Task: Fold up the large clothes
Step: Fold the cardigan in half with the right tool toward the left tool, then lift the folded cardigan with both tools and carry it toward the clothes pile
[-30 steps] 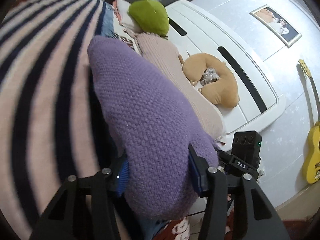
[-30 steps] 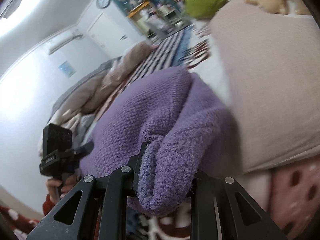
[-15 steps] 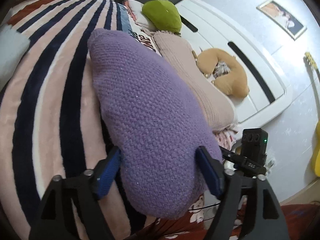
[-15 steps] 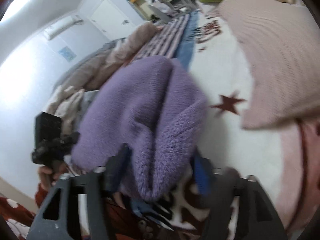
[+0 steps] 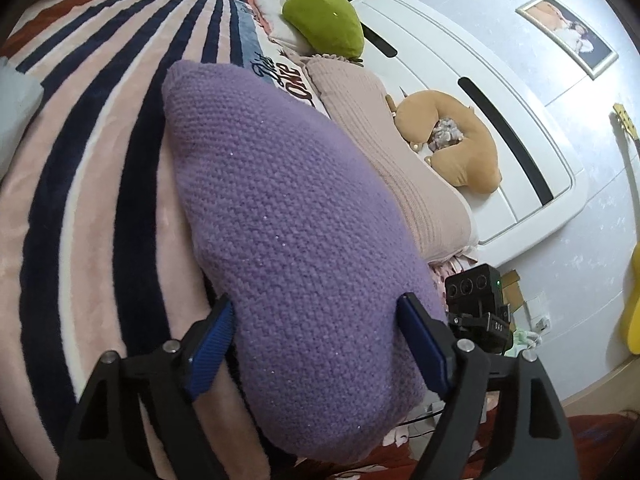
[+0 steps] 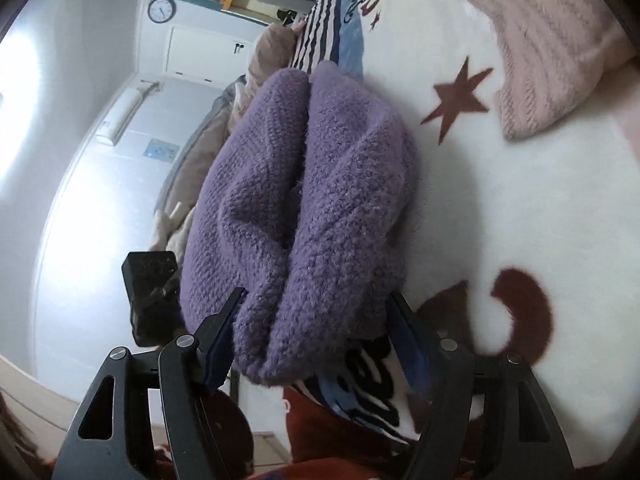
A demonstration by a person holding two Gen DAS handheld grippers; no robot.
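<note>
The left gripper [image 5: 316,320] has let go: its blue pads [image 5: 210,340] stand to either side of the near end of the folded purple knit sweater [image 5: 280,208], the jaws closing slightly with the knit between them but not pinched. The left pad sits just beside the sweater's edge; the right one lies against its flank without denting it. The right gripper [image 6: 316,320] is released too, its jaws spread around the other end of the same sweater, where two thick rolled layers meet in a crease that runs away from the camera. The wool bulges between the pads and is not squeezed.

The sweater lies as a plump, oblong bundle on the bed. Along one long side it rests on a fleece blanket with pink, white and navy stripes [image 5: 80,140]; along the other it lies on a white blanket printed with dark red stars [image 6: 460,100] and lettering. Just beside it lies a folded pale pink ribbed knit [image 5: 400,168]. Beyond that, a tan U-shaped pillow [image 5: 472,152] rests by the white headboard [image 5: 460,60], and a green cushion [image 5: 324,20] sits near the far corner of the bed. A framed picture [image 5: 568,36] hangs on the wall, a yellow ukulele [image 5: 634,304] leans at the edge of view, and a round wall clock [image 6: 161,9] hangs above a white door [image 6: 208,52]
</note>
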